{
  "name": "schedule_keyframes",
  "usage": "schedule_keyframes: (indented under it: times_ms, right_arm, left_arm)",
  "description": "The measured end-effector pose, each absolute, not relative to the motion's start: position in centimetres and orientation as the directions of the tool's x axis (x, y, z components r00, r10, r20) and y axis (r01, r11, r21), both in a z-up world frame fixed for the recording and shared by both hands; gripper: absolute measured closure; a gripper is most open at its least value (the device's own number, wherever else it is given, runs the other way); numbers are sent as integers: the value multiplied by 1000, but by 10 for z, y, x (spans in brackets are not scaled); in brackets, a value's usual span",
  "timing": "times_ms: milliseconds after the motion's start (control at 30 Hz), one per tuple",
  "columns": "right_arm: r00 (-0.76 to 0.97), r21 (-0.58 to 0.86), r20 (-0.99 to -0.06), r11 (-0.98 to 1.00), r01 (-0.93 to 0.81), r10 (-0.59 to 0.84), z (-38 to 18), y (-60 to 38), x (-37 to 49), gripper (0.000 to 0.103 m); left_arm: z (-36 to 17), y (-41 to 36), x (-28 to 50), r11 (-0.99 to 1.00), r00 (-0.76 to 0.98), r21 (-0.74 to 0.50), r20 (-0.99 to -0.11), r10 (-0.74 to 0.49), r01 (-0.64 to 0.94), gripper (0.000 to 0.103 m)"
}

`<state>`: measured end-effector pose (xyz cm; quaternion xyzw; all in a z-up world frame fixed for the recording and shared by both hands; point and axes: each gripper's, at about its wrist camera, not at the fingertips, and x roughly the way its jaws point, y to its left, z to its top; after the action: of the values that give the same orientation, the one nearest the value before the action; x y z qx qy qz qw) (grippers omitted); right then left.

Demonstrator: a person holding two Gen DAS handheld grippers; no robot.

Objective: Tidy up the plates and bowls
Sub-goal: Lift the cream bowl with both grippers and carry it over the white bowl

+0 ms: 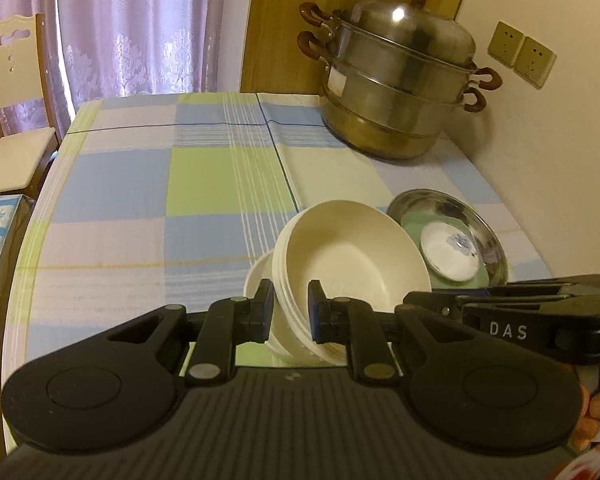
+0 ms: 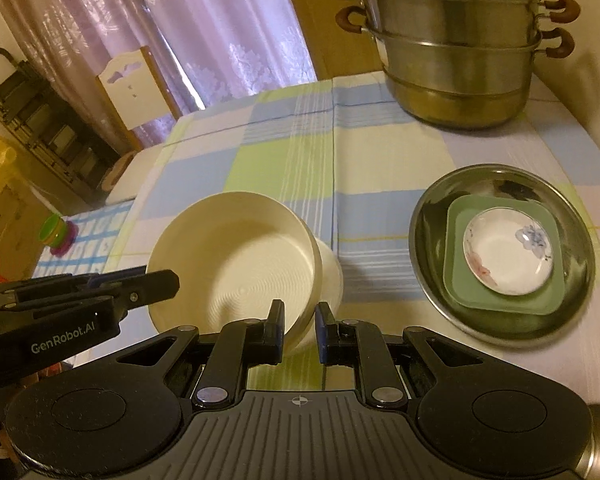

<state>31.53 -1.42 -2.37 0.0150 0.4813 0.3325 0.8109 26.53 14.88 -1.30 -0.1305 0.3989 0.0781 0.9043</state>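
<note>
Between my two grippers hangs a stack of cream bowls, tilted and lifted off the checked cloth of the desk. My left gripper has its fingers clamped on the stack's rim, one pad outside the wall and one inside. My right gripper is clamped the same way on the rim at the opposite side, its fingers pinching the wall of the bowls. Each gripper shows at the edge of the other's view, reaching in from the side.

Just beside the bowls, toward the wall-side edge of the desk, sits a steel dish. It holds a square green plate, and on that rests a small white saucer with a blue flower. At the far corner by the wall stands a tiered steel steamer pot with its lid on, well apart from the bowls.
</note>
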Motion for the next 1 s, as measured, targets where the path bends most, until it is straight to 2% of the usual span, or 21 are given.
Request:
schedule_keyframes:
  times_ms: [1000]
  right_arm:
    - [258, 322, -839, 819, -475, 480, -62, 8, 347, 87]
  left_arm:
    - [-63, 175, 300, 939, 570, -215, -821, -25, -269, 88]
